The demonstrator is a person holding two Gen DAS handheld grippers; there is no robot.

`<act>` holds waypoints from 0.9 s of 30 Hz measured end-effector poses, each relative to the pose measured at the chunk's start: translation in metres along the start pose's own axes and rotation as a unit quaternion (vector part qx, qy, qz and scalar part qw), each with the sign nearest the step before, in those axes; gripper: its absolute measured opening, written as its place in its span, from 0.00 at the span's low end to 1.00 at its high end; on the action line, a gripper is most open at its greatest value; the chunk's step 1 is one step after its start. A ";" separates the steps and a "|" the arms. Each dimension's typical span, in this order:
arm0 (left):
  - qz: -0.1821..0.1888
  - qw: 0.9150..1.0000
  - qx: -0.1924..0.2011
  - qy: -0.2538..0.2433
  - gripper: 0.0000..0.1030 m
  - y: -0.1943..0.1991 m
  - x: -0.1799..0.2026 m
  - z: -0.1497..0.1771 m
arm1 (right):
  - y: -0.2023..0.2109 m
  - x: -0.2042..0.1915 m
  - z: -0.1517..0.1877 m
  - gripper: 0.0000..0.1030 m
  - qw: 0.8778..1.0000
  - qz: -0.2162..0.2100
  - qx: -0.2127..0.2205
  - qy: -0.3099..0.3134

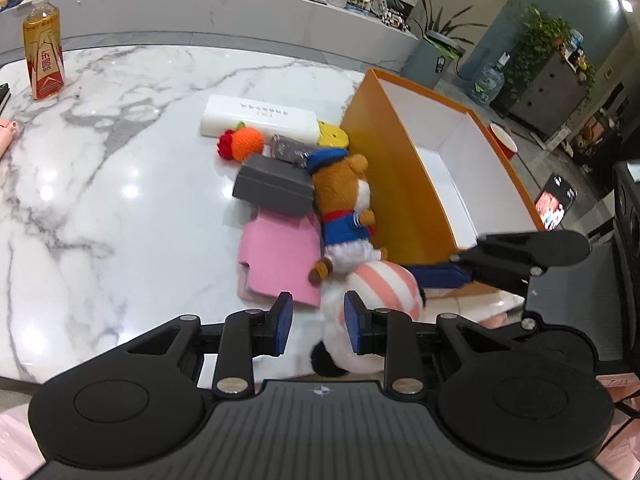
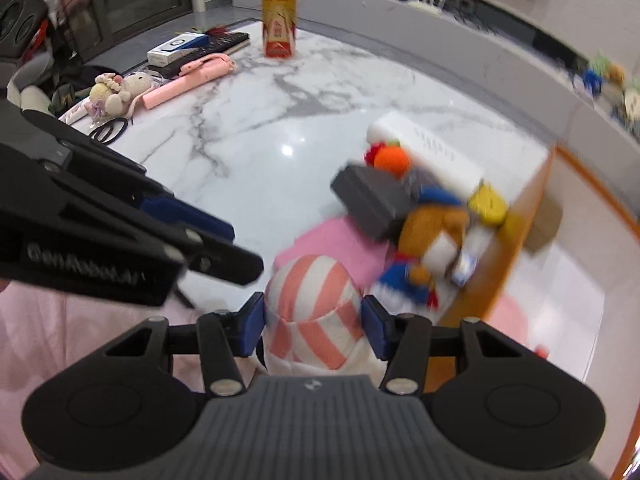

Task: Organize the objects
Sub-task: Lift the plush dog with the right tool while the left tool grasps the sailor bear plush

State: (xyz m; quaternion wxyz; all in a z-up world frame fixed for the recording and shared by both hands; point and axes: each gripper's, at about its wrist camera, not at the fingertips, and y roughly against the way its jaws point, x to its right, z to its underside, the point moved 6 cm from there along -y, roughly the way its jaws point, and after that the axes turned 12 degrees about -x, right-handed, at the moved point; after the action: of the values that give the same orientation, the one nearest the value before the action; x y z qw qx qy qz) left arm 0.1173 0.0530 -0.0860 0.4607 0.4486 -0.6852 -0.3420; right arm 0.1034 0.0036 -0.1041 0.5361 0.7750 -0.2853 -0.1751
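We saw the right tongs (image 2: 313, 330) pinching the pink-and-white striped plush toy (image 2: 316, 308) at the near tabletop (image 1: 120, 184) edge, beside the orange box (image 1: 384, 168). Our left tongs (image 1: 318, 322) stood spread, empty, just beside that toy, the bear plush (image 1: 346, 204) lying beyond.

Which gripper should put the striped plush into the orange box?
Right. The right gripper already brackets the striped plush, beside the orange box. The left gripper is open, holding nothing.
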 end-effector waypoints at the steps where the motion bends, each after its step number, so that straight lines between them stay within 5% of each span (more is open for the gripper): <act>1: 0.002 1.000 -0.004 -0.002 0.31 -0.002 0.003 0.003 | 0.000 0.002 0.007 0.52 1.000 -0.002 -0.003 -0.010; 13: 0.032 0.997 -0.075 -0.016 0.31 -0.042 0.037 0.043 | -0.001 0.034 0.106 0.53 0.988 -0.048 -0.025 -0.148; 20: 0.037 0.994 -0.095 -0.026 0.31 -0.056 0.052 0.056 | 0.003 0.032 0.116 0.55 0.987 -0.056 -0.020 -0.152; 27: 0.064 0.991 -0.106 -0.056 0.31 -0.057 0.080 0.063 | 0.007 0.021 0.147 0.54 0.984 -0.063 -0.076 -0.149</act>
State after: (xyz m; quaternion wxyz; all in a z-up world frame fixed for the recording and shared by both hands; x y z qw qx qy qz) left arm 0.0614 -0.0389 -0.1319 0.4878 0.3327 -0.6971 -0.4067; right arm 0.0334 -0.1192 -0.1508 0.5326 0.7136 -0.2987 -0.3434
